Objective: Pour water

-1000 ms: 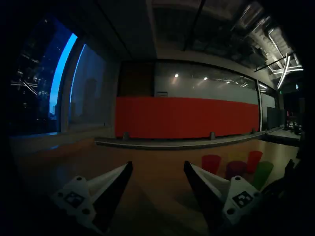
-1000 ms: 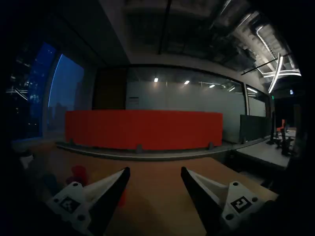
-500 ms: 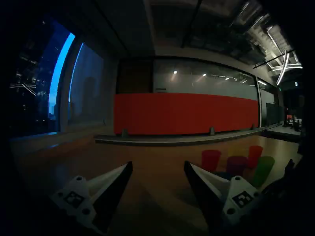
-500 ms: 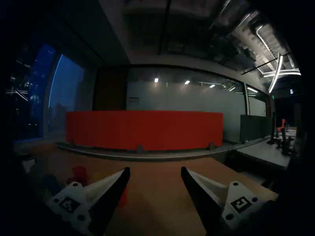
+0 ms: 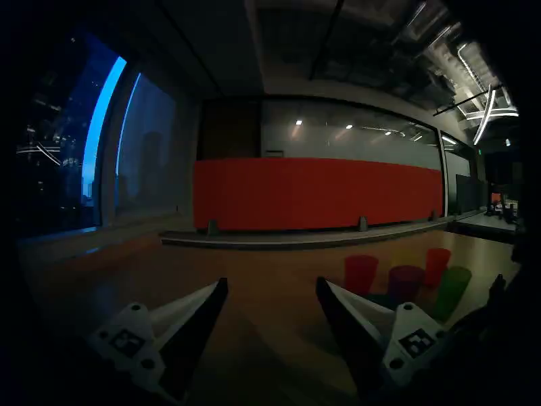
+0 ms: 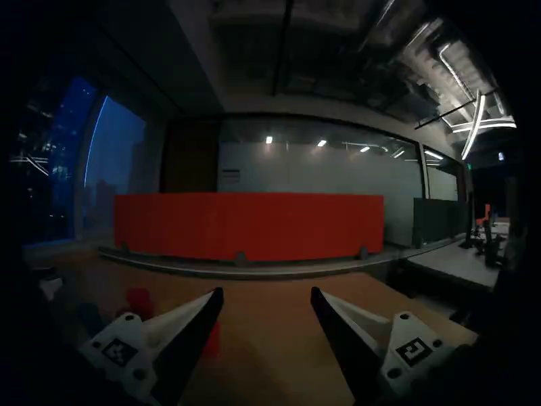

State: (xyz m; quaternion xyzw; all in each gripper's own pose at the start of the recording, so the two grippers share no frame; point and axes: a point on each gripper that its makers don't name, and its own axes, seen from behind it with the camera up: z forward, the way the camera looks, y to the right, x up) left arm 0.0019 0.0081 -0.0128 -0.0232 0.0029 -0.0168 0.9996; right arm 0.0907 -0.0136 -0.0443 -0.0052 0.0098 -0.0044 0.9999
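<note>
Left hand-held gripper (image 5: 270, 280), tapered fingers (image 5: 172, 314) apart, over wooden table (image 5: 264, 267)

My left gripper (image 5: 270, 281) is hovering over the table (image 5: 270, 325), with the cluster of cups (image 5: 406, 284) standing on it ahead and to the right of my fingers. From my right gripper (image 6: 266, 289), the cups are sitting to the left, partly behind one finger. A partition (image 5: 318, 196) is running along the table's far edge, a glass wall (image 5: 351, 139) standing behind it.
</note>
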